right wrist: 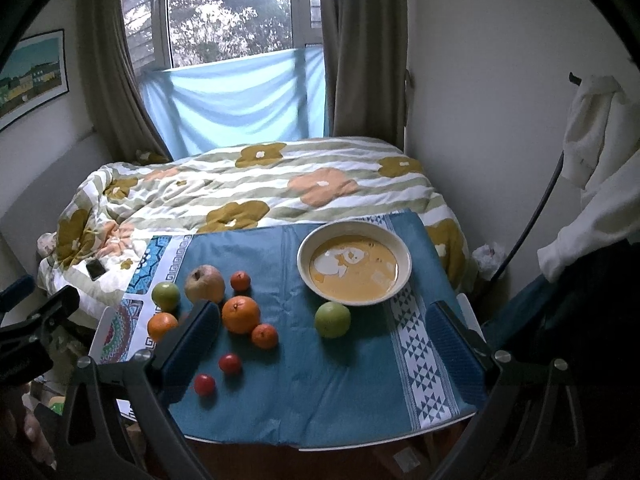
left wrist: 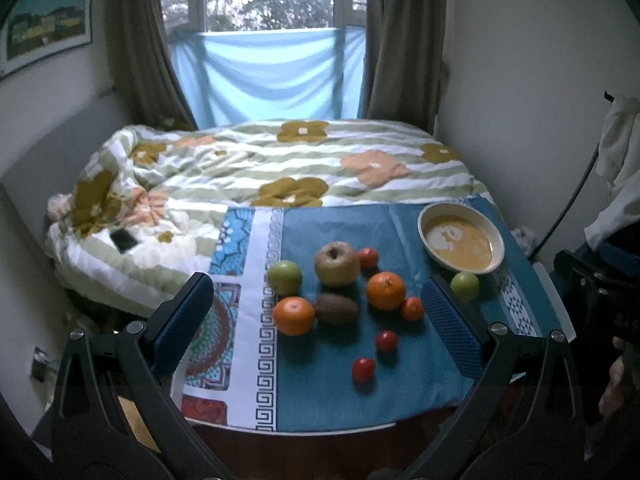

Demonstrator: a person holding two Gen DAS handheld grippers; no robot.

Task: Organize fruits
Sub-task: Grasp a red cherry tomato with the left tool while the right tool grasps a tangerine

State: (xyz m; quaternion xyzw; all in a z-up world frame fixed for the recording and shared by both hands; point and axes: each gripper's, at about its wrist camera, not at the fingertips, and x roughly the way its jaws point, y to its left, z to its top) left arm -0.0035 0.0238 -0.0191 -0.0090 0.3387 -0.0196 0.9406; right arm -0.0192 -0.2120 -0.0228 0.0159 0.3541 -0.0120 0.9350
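Fruits lie on a blue cloth (left wrist: 340, 392) over a small table. In the left wrist view: a brownish apple (left wrist: 336, 264), a green apple (left wrist: 284, 277), two oranges (left wrist: 385, 290), a kiwi (left wrist: 336, 308), small mandarins (left wrist: 412, 308), two small red fruits (left wrist: 363, 369) and another green apple (left wrist: 464, 286) beside a yellow bowl (left wrist: 496, 240). My left gripper (left wrist: 316, 320) is open and empty, above the near table edge. In the right wrist view the bowl (right wrist: 404, 258), the green apple (right wrist: 332, 319) and an orange (right wrist: 241, 314) show. My right gripper (right wrist: 324, 344) is open and empty.
A bed with a flowered duvet (left wrist: 280, 164) lies behind the table, with a phone (left wrist: 123, 240) on it. A window with curtains and a blue cloth (left wrist: 268, 76) is beyond. White clothing (right wrist: 592, 160) hangs at the right wall.
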